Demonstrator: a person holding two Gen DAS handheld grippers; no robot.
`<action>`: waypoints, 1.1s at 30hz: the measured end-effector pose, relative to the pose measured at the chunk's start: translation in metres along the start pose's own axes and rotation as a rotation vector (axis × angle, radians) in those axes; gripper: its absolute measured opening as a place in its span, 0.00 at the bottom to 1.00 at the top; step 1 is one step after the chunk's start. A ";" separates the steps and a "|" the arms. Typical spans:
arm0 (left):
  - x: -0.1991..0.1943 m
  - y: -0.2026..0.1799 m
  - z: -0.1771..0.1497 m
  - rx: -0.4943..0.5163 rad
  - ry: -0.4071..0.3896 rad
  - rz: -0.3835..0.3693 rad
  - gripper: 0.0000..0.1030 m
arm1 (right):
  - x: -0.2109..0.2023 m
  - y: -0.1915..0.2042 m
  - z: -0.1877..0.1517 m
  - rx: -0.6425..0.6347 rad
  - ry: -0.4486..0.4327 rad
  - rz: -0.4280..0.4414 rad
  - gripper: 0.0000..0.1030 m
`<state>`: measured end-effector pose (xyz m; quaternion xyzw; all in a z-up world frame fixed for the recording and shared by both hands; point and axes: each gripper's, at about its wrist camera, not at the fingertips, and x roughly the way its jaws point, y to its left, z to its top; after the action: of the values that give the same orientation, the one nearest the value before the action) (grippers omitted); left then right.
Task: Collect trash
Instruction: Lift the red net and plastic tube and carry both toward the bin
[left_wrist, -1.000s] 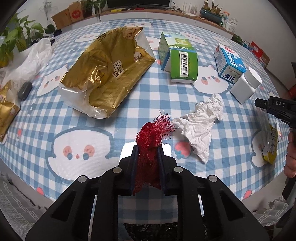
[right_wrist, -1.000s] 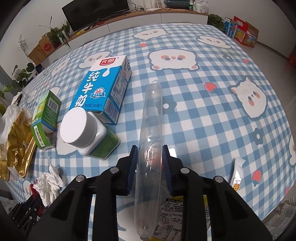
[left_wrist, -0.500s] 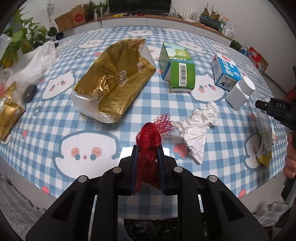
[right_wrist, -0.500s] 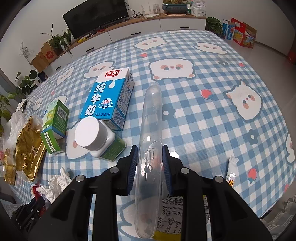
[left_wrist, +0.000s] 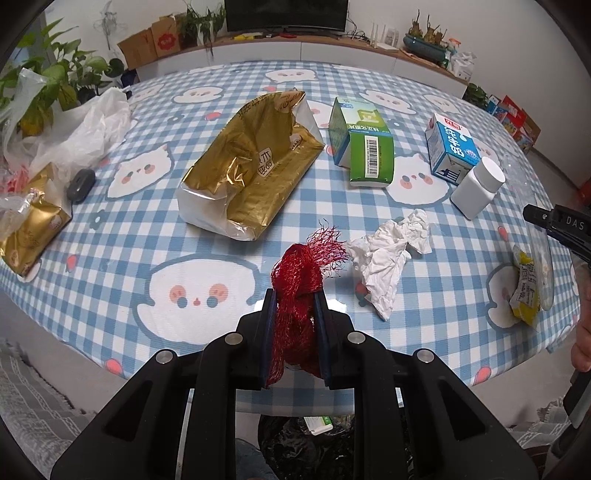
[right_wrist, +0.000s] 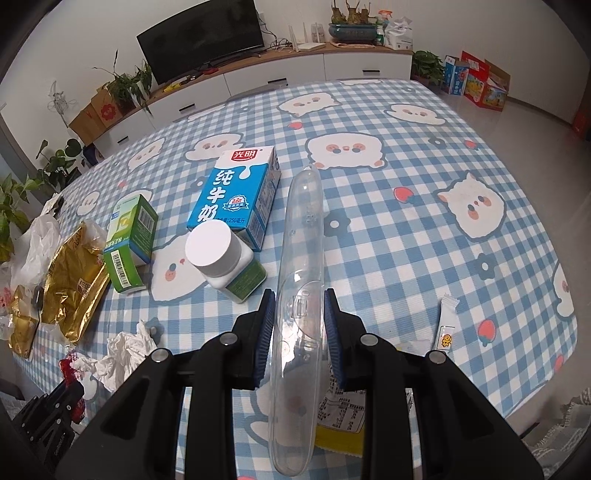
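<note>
My left gripper (left_wrist: 294, 304) is shut on a red mesh net (left_wrist: 301, 273) and holds it above the near table edge. My right gripper (right_wrist: 299, 306) is shut on a long clear plastic case (right_wrist: 299, 295), held above the table. On the blue checked tablecloth (left_wrist: 147, 221) lie a crumpled white tissue (left_wrist: 391, 254), a gold foil bag (left_wrist: 251, 166), a green carton (left_wrist: 364, 151), a blue milk carton (right_wrist: 236, 195) and a white bottle (right_wrist: 225, 262). A yellow wrapper (left_wrist: 524, 291) lies under the right gripper.
A black trash bag (left_wrist: 306, 443) sits below the table edge under my left gripper. A white plastic bag (left_wrist: 81, 136), a small gold packet (left_wrist: 29, 229) and a dark stone (left_wrist: 81, 184) lie at the left. A small sachet (right_wrist: 447, 325) lies at the right.
Both grippers have drawn back and up from the table, each keeping its hold. The table objects have not moved.
</note>
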<state>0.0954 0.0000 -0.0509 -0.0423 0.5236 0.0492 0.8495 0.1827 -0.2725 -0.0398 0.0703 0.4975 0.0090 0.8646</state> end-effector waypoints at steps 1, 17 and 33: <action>-0.001 0.001 -0.001 -0.001 0.000 0.000 0.19 | -0.002 0.000 -0.001 0.000 -0.003 0.001 0.25; 0.035 0.017 -0.018 -0.008 0.084 0.033 0.39 | -0.005 0.004 -0.007 -0.022 -0.016 -0.013 0.25; 0.012 0.010 -0.020 -0.015 0.043 0.002 0.16 | -0.007 0.005 -0.006 -0.021 -0.022 -0.008 0.25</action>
<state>0.0812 0.0080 -0.0706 -0.0493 0.5415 0.0532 0.8375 0.1745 -0.2677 -0.0365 0.0597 0.4883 0.0101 0.8706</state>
